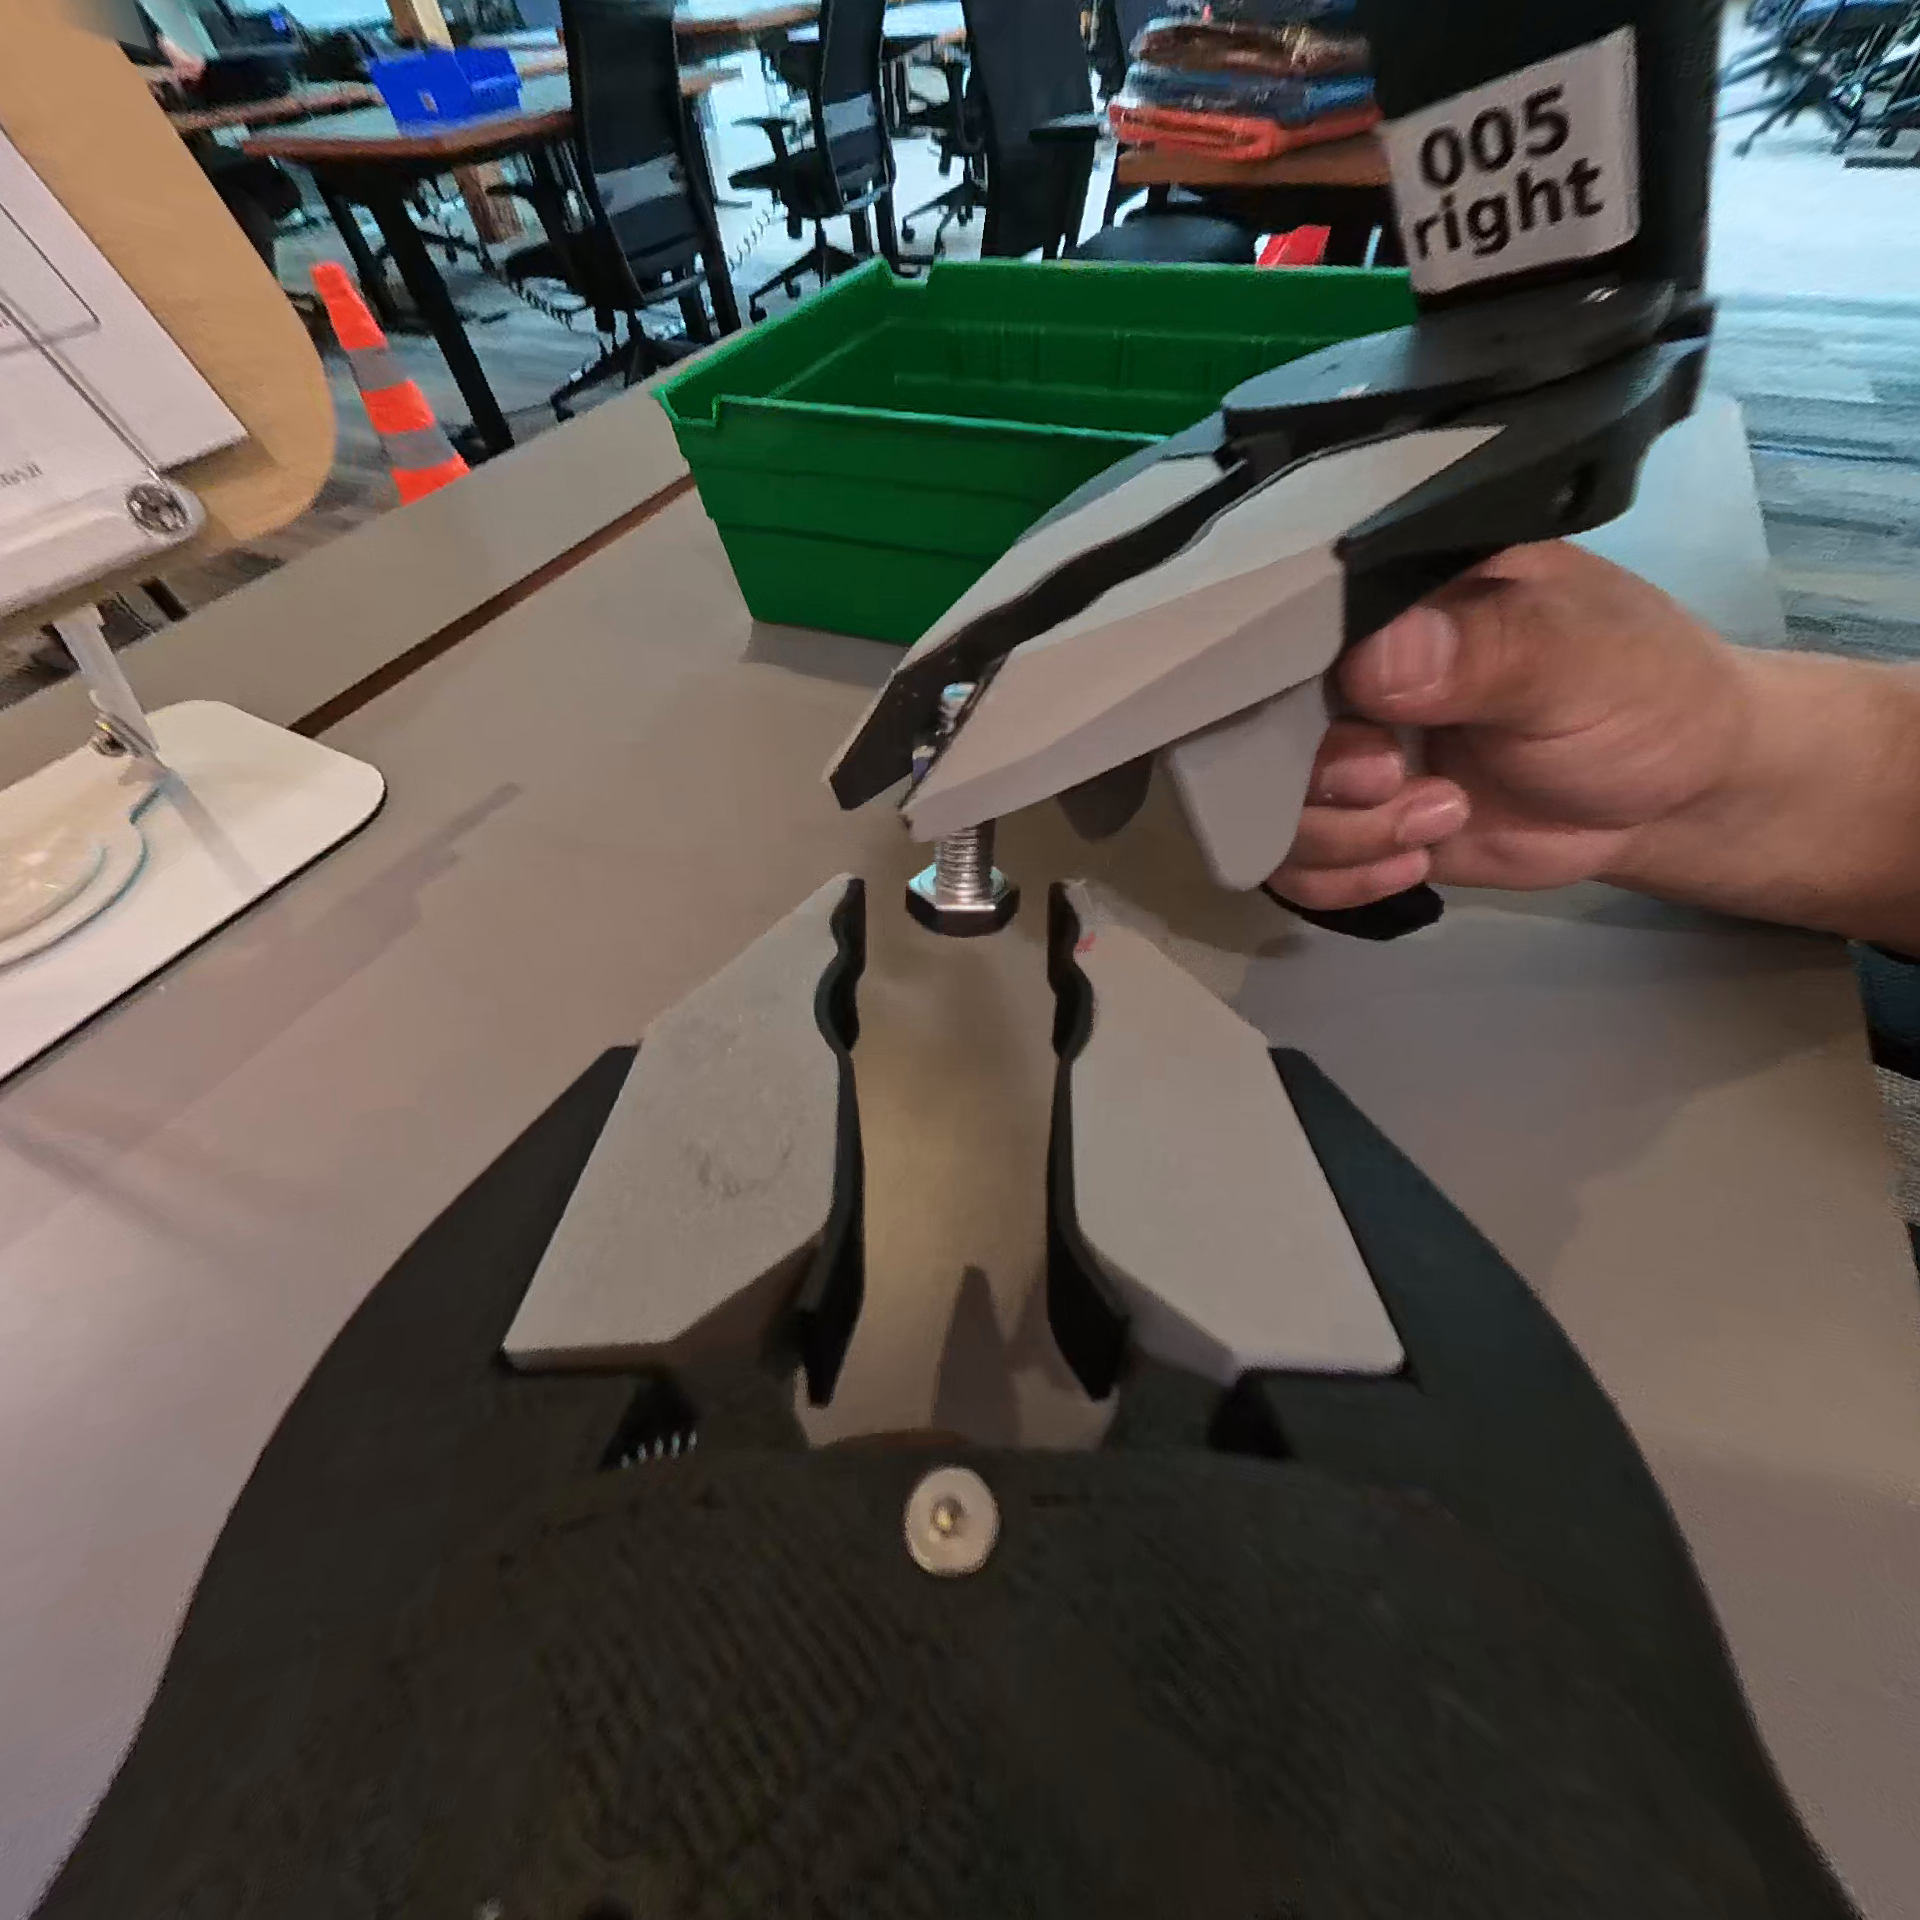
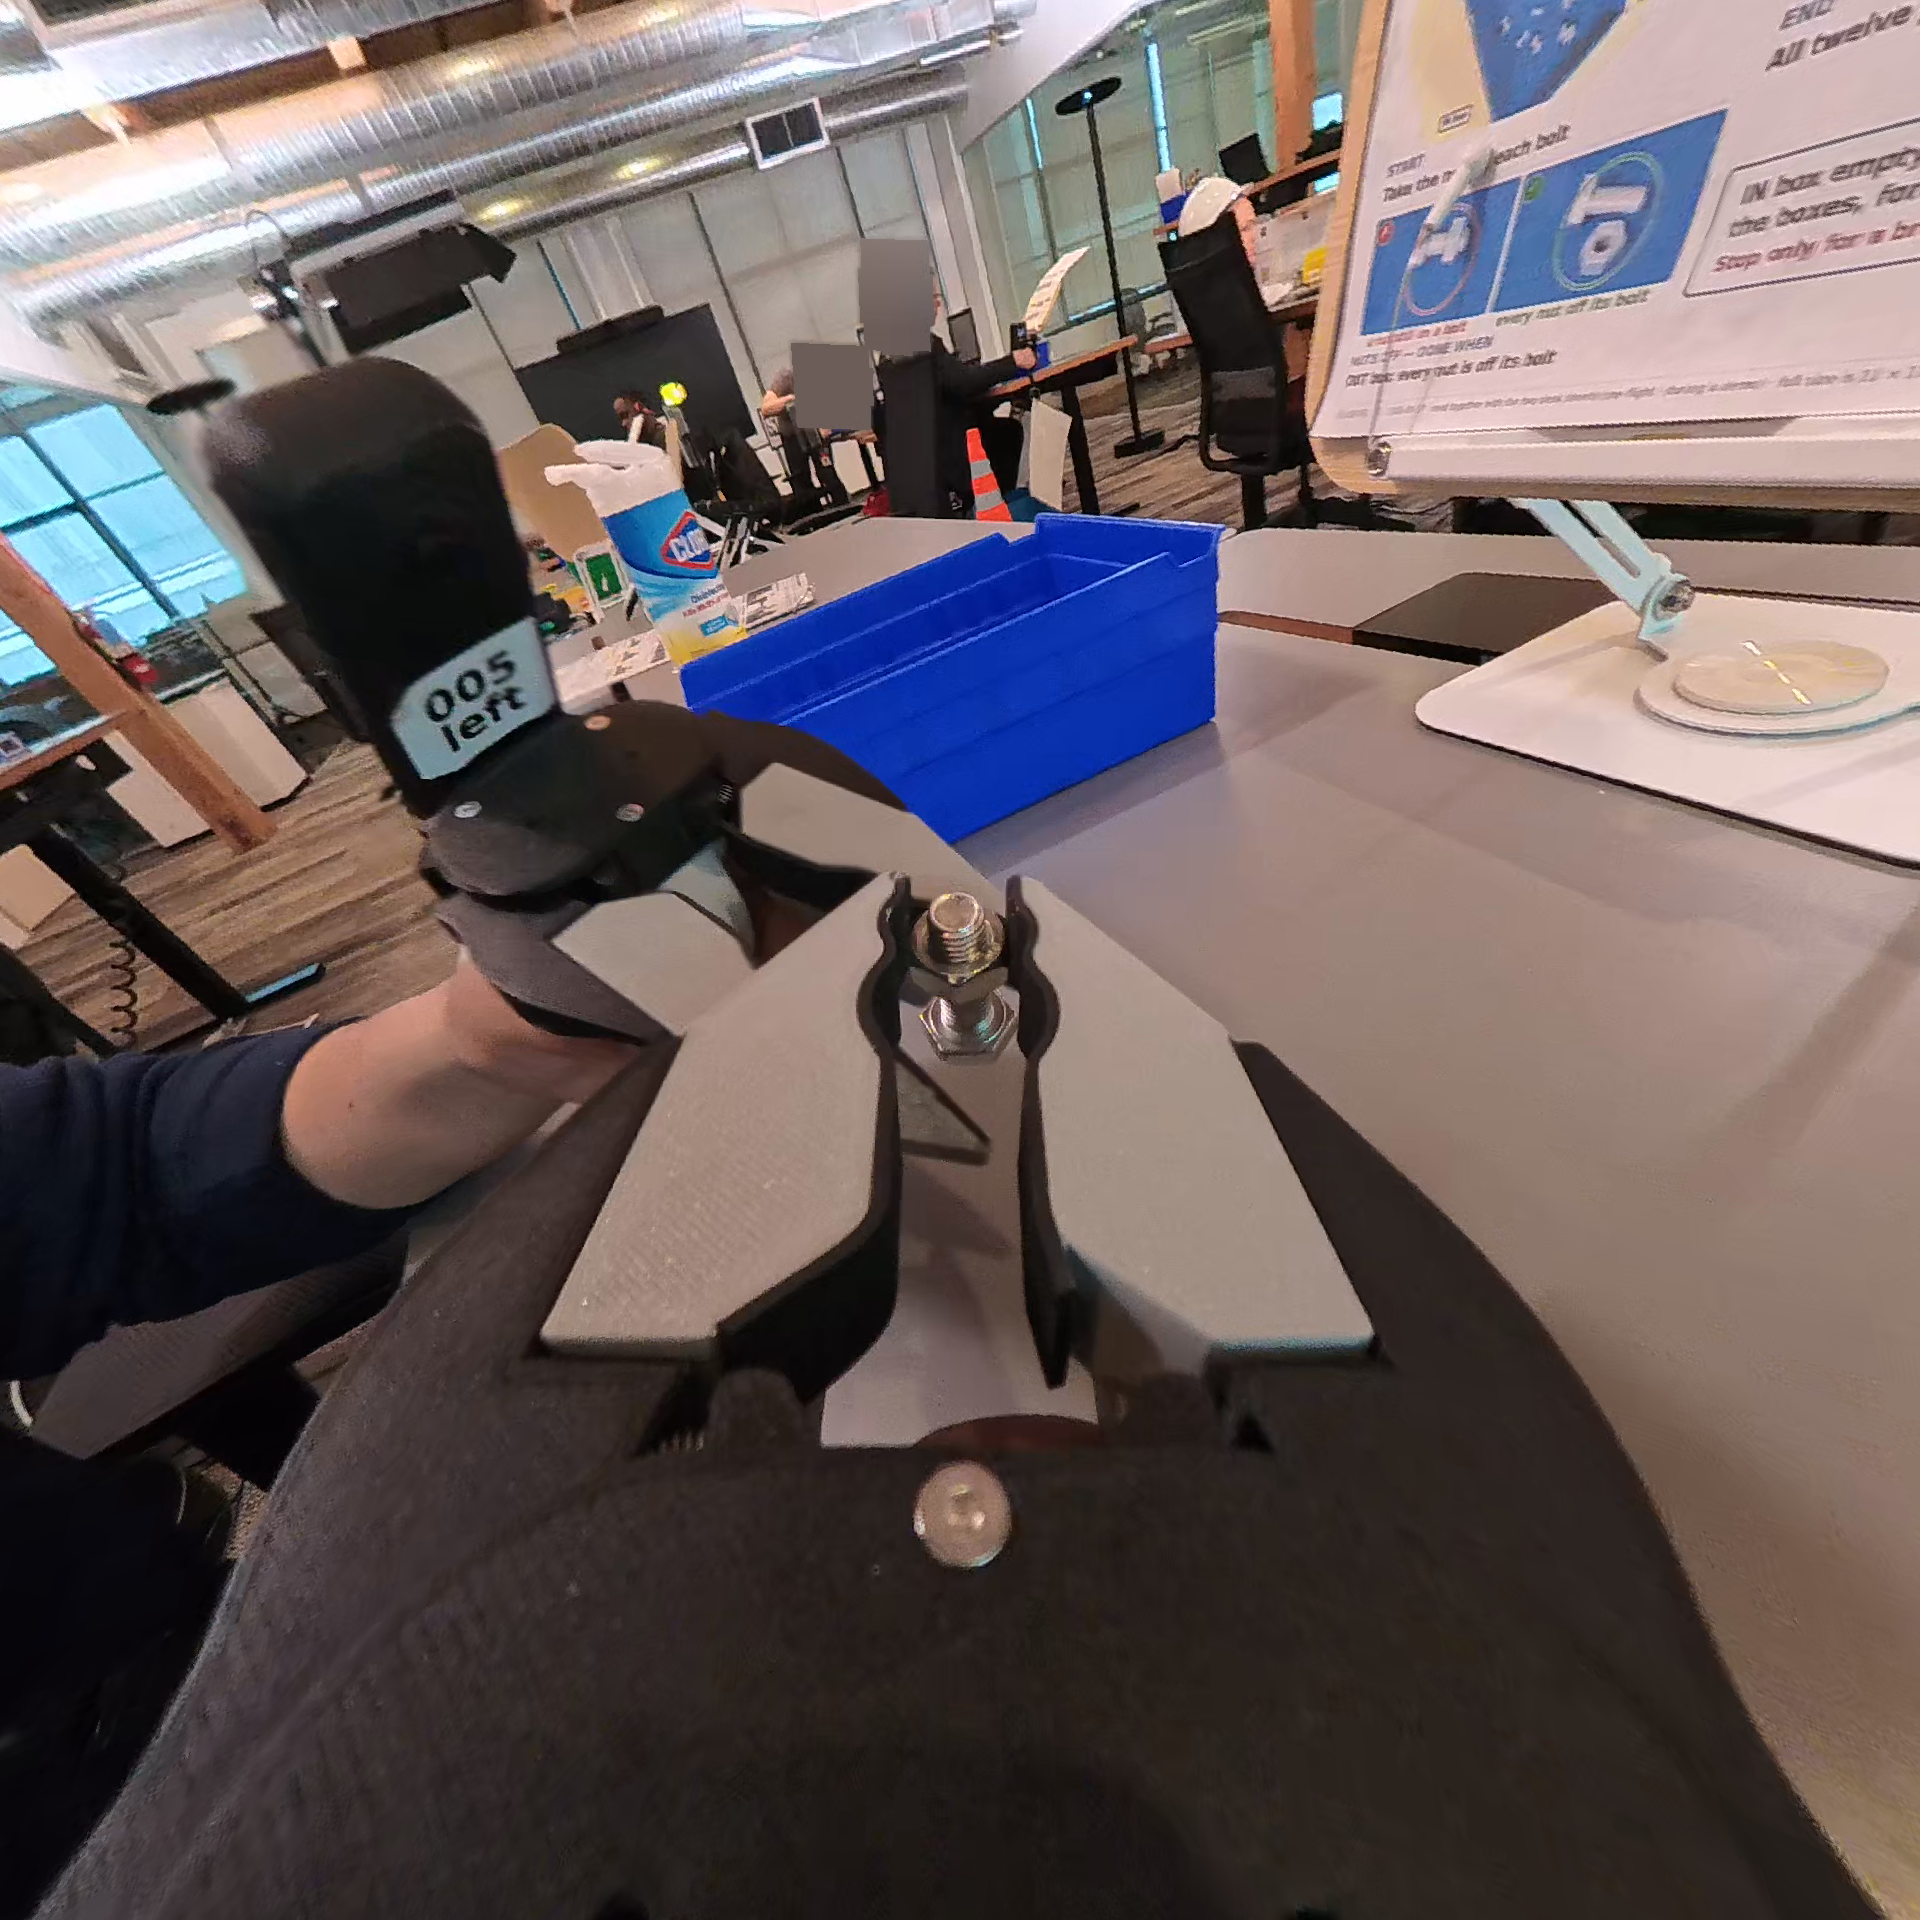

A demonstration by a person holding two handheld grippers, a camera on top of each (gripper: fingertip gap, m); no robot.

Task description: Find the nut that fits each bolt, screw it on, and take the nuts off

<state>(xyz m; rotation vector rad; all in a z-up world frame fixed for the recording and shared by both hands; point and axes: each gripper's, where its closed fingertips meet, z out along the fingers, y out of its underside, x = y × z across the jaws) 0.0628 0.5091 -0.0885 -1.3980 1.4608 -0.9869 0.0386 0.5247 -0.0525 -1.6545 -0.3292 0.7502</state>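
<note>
A steel bolt [image 1: 961, 868] stands upright with its hex head [image 1: 961, 906] down at the grey table [image 1: 520, 831]. My left gripper [image 1: 954, 900] is open, and its tips flank the bolt head without touching it. My right gripper [image 1: 914, 774] comes down from the upper right and is shut over the bolt's upper thread. In the right wrist view my right gripper [image 2: 956, 951] is shut on a steel nut [image 2: 956, 971] threaded near the bolt's top end [image 2: 956, 920], with the bolt head [image 2: 966, 1034] below. The left gripper's black body [image 2: 582, 821] shows at left, its fingertips hidden.
An empty green bin [image 1: 935, 468] stands behind the bolt. An empty blue bin [image 2: 966, 675] stands on the far side of the table. A white stand [image 2: 1662, 717] holds an instruction sheet [image 2: 1621, 239]. A wipes canister [image 2: 665, 561] stands beyond the blue bin. Less than 4 cm separates the two grippers' tips.
</note>
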